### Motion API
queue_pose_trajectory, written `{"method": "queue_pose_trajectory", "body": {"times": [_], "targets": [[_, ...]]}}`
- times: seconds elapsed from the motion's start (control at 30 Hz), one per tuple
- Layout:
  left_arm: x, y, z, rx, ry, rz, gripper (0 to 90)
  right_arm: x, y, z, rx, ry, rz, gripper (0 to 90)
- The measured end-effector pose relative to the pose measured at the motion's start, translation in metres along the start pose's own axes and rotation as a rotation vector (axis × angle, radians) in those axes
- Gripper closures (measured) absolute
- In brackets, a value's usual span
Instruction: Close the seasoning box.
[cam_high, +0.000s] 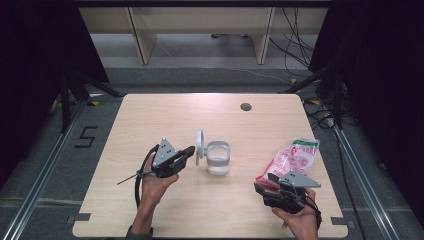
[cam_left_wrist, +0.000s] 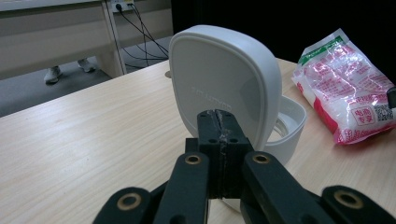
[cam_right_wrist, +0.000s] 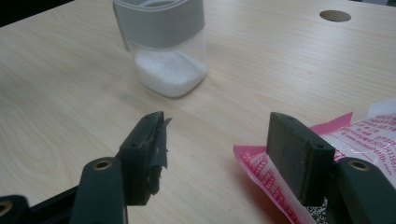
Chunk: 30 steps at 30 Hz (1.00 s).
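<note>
1. Nearest the person, the right hand-held gripper rests low on the tabletop with its jaws apart and nothing between them; one pad sits just beside the bag's corner.
2. The bag – pink, red and white printed film with a green band – lies flat at the right. It looks soft, crinkly and slippery, so a pinch at a sealed edge or corner would likely hold best.
3. The left hand-held gripper has its jaws pressed together, empty, with their tips at the back of the lid.
4. The lid is smooth, stiff white plastic with rounded corners, standing upright, hinged open.
5. The jar stands mid-tabletop – clear walls, grey-white collar, white grains at the bottom. Probably light and rigid but easy to tip; grip it across the collar.
</note>
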<state>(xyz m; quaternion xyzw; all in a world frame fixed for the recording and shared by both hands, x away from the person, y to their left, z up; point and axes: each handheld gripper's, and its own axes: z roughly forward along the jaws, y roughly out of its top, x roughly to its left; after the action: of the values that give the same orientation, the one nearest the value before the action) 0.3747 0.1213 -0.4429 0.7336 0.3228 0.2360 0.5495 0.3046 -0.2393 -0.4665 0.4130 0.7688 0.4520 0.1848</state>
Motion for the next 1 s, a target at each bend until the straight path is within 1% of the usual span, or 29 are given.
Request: {"method": "queue_pose_trajectory", "body": {"times": [0.13, 0.27, 0.3, 0.33, 0.37, 0.4, 0.43, 0.47, 0.63, 0.67, 0.7, 0.73, 0.8, 0.83, 1.0], "targets": [[-0.001, 0.002, 0.001, 0.003, 0.001, 0.014, 89.3, 0.000, 0.000, 0.000, 0.000, 0.000, 0.001, 38.4], [-0.002, 0.004, 0.002, 0.000, -0.002, 0.012, 89.3, 0.000, 0.000, 0.000, 0.000, 0.000, 0.000, 38.4], [-0.002, 0.004, 0.002, -0.002, -0.001, 0.018, 89.3, 0.000, 0.000, 0.000, 0.000, 0.001, -0.001, 38.4], [-0.003, 0.005, 0.002, -0.002, -0.002, 0.017, 89.3, -0.002, 0.000, 0.001, -0.007, -0.001, -0.024, 38.4], [-0.003, 0.005, 0.003, -0.002, -0.004, 0.014, 89.3, -0.002, 0.000, 0.001, -0.008, 0.002, -0.018, 38.4], [-0.004, 0.006, 0.003, -0.001, -0.005, 0.025, 89.3, -0.002, 0.000, 0.001, -0.007, -0.001, -0.024, 38.4], [-0.005, 0.006, 0.003, -0.004, -0.006, 0.017, 89.3, -0.002, 0.000, 0.001, -0.007, 0.000, -0.023, 38.4], [-0.005, 0.007, 0.003, -0.003, -0.007, 0.030, 89.3, -0.002, 0.000, 0.001, -0.007, -0.001, -0.023, 38.4], [-0.008, 0.010, 0.005, -0.012, -0.019, 0.039, 89.3, -0.002, 0.000, 0.000, -0.008, 0.000, -0.023, 38.4], [-0.009, 0.010, 0.006, -0.015, -0.021, 0.030, 89.3, -0.002, 0.000, 0.000, -0.007, 0.000, -0.022, 38.5], [-0.009, 0.010, 0.006, -0.015, -0.021, 0.030, 89.3, -0.002, 0.000, 0.000, -0.007, 0.000, -0.022, 38.5], [-0.010, 0.011, 0.006, -0.017, -0.023, 0.039, 89.3, -0.002, 0.000, 0.001, -0.007, 0.001, -0.023, 38.5], [-0.012, 0.011, 0.006, -0.009, -0.020, 0.034, 89.3, -0.002, 0.000, 0.001, -0.008, 0.004, -0.018, 38.5], [-0.012, 0.011, 0.006, -0.008, -0.021, 0.046, 89.3, -0.001, 0.000, 0.001, -0.008, 0.004, -0.017, 38.4], [-0.014, 0.013, 0.008, -0.010, -0.027, 0.048, 89.3, -0.002, 0.000, 0.000, -0.008, 0.002, -0.022, 38.5]]}}
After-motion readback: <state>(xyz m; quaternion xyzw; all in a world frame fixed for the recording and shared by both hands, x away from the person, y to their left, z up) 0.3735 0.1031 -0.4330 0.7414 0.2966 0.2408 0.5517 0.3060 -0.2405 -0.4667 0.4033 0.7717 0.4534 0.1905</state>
